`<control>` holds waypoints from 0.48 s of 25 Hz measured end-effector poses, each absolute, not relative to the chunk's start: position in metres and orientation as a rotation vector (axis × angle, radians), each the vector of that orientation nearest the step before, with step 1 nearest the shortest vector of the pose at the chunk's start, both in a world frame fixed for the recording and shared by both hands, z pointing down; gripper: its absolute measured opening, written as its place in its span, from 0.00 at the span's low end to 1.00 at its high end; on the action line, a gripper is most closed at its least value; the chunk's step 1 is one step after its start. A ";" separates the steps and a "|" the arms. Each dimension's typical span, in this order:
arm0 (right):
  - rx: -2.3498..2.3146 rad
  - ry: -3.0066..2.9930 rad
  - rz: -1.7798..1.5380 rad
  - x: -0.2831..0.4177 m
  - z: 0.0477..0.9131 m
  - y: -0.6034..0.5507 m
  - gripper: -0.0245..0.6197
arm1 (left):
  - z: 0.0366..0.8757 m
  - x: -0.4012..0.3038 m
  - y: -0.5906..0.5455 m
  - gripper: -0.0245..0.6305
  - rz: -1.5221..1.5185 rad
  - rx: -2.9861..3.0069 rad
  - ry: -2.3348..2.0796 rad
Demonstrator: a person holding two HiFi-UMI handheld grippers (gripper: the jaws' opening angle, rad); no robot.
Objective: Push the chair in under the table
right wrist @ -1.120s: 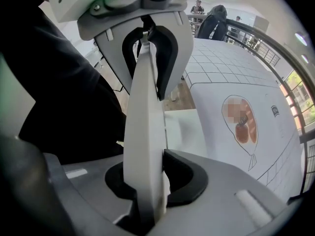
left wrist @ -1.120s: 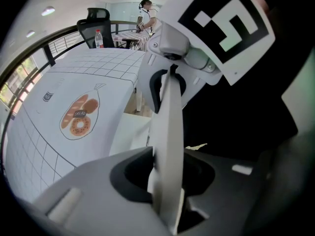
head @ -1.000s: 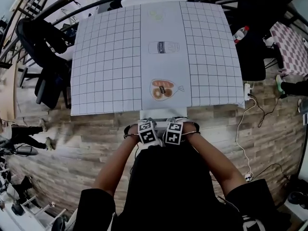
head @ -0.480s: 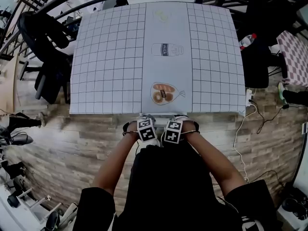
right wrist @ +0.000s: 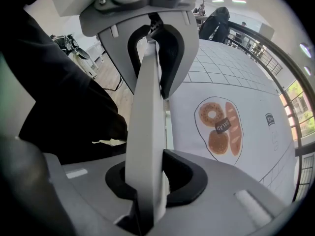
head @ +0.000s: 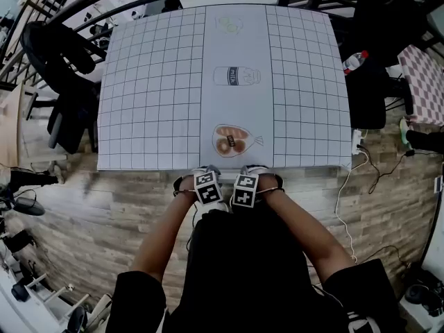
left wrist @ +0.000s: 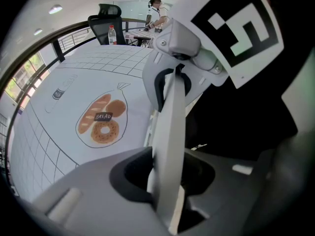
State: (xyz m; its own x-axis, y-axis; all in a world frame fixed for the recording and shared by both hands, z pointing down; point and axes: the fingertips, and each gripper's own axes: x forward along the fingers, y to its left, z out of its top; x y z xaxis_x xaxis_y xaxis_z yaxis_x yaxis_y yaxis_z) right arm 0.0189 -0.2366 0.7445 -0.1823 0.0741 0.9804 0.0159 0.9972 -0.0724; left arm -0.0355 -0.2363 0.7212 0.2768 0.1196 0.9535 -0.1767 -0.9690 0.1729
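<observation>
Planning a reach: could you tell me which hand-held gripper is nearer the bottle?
Right. The right hand-held gripper is below-left of the bottle; the left one, farther left.

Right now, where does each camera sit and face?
Head view: on the person's head, steeply down at the table; forearms, left hand-held gripper, right hand-held gripper show.
Left gripper view: on that gripper, along its jaws clamping the chair back; the right one shows beyond, table leftward.
Right gripper view: mirrored: left one beyond, table rightward.
Shared: all three show the bread drawing.

table cover (head: 152, 96): matt, paper-like | floor (head: 118, 207): matt wood planks | chair back (left wrist: 170, 132): smooth plastic
</observation>
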 end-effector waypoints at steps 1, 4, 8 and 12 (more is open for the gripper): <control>-0.067 -1.753 0.046 0.020 0.746 -0.239 0.16 | 0.722 -0.034 -0.238 0.21 1.755 2.303 -0.054; -0.068 -1.754 0.035 0.018 0.743 -0.243 0.16 | 0.720 -0.035 -0.241 0.21 1.753 2.307 -0.060; -0.067 -1.750 0.027 0.016 0.740 -0.247 0.16 | 0.717 -0.039 -0.244 0.21 1.751 2.308 -0.063; -0.070 -1.753 0.017 0.025 0.757 -0.256 0.16 | 0.734 -0.029 -0.253 0.21 1.782 2.312 -0.049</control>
State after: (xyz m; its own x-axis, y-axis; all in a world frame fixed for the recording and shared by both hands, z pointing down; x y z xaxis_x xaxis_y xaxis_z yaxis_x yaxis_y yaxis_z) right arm 0.0253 -0.2565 0.7566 -0.1809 0.0570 0.9819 0.0376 0.9980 -0.0510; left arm -0.0287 -0.2526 0.7341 0.2637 0.1079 0.9585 -0.1607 -0.9749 0.1539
